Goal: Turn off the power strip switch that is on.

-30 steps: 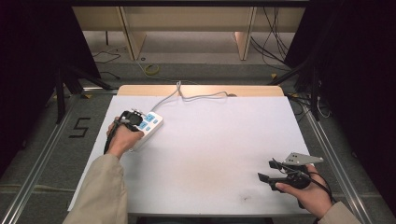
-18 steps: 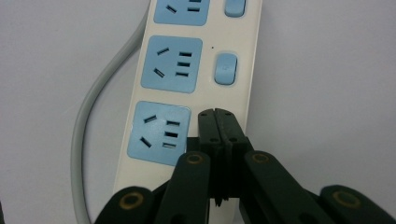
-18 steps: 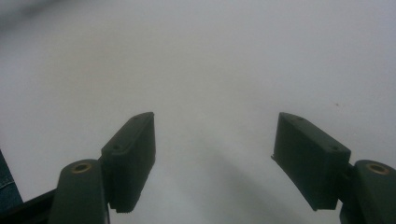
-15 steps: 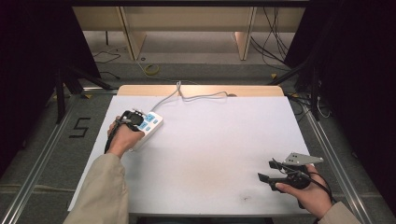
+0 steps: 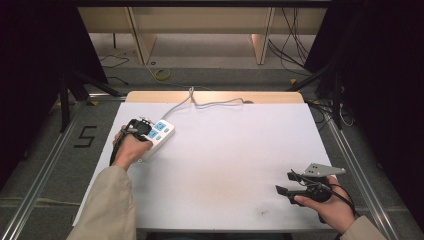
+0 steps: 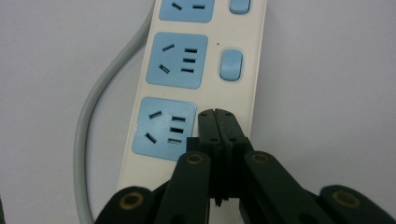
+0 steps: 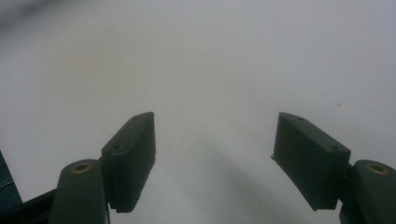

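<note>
A white power strip (image 5: pixel 159 134) with blue sockets lies at the table's left, its grey cable (image 5: pixel 200 102) running toward the far edge. My left gripper (image 5: pixel 141 126) rests over the strip's near end with its jaws shut and nothing between them. In the left gripper view the closed tips (image 6: pixel 216 116) sit on the strip (image 6: pixel 205 60) just right of the nearest blue socket (image 6: pixel 164 128), below a blue switch (image 6: pixel 231 65). My right gripper (image 5: pixel 285 184) hovers low at the table's near right, open, with bare white table between the jaws (image 7: pixel 212 140).
The white table top (image 5: pixel 230 155) stretches between the two hands, with a wooden strip along its far edge (image 5: pixel 215 96). Shelving legs and loose cables stand on the floor beyond. Metal rails run along both sides of the table.
</note>
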Demonstrator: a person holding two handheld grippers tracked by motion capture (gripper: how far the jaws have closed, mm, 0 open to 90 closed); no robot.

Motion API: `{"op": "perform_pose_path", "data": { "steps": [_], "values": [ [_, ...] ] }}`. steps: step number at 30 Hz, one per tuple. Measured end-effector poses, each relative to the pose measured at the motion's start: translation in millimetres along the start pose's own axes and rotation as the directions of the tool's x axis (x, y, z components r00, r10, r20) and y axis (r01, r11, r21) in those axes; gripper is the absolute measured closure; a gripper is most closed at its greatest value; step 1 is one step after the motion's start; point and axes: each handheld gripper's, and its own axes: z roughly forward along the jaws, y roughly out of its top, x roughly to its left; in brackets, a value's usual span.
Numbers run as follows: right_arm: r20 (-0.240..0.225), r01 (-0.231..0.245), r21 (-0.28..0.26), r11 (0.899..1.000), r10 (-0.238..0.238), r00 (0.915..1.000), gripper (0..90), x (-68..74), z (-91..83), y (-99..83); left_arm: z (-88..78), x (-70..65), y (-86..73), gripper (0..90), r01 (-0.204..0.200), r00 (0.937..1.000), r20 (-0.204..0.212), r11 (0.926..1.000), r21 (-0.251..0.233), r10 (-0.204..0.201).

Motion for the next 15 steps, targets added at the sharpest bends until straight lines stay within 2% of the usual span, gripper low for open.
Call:
{"op": "perform_pose_path", "data": {
  "steps": [15],
  "values": [
    [0.001, 0.0, -0.002, 1.0, 0.0, 1.0, 30.2, 0.7, -0.3, -0.1, 1.2, -3.2, 1.8, 90.0, -0.017, 0.9998, -0.008, 0.9998, 0.009, 0.017]
  ]
}}
